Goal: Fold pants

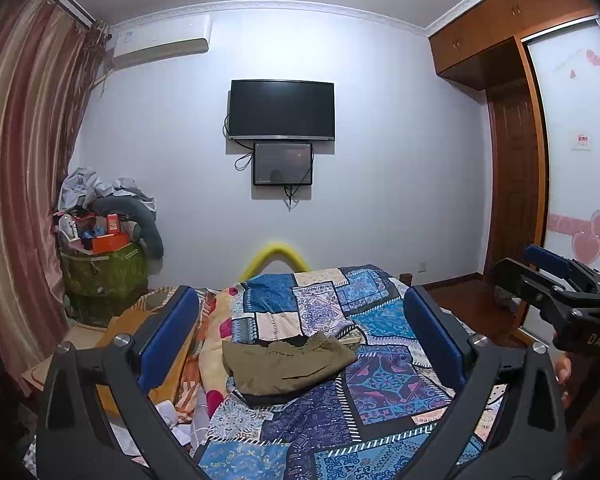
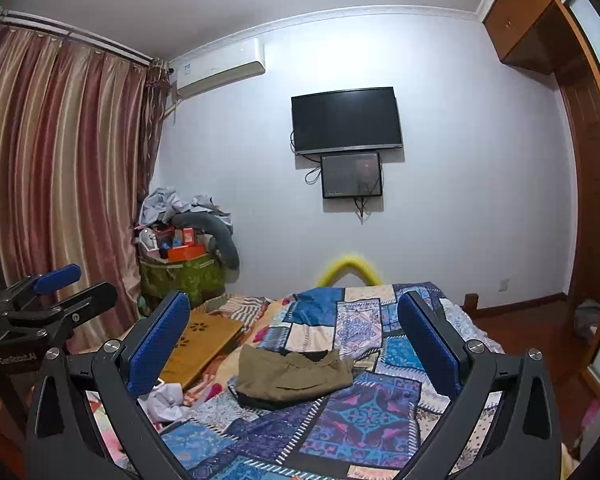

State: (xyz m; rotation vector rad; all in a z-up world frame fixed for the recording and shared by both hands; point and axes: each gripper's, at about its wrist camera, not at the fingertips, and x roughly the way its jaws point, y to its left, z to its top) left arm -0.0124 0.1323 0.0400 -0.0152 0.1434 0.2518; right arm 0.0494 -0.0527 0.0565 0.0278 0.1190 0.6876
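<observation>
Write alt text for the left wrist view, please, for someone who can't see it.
Olive pants lie in a loose heap on a patchwork quilt, framed by the open left gripper with blue pads. A dark television hangs on the far wall; the right gripper shows at the right edge.

Left gripper (image 2: 40, 296) cut off by frame edge, jaw gap unclear. Bed (image 1: 388, 408) foreground hidden behind gripper frames. Small wall screen (image 1: 283, 163): content unreadable. Yellow arch (image 2: 349, 269) blurred.

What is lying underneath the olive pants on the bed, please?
The pants rest on the patchwork quilt, with dark fabric peeking out beneath their near edge. What that fabric belongs to is covered.
</observation>
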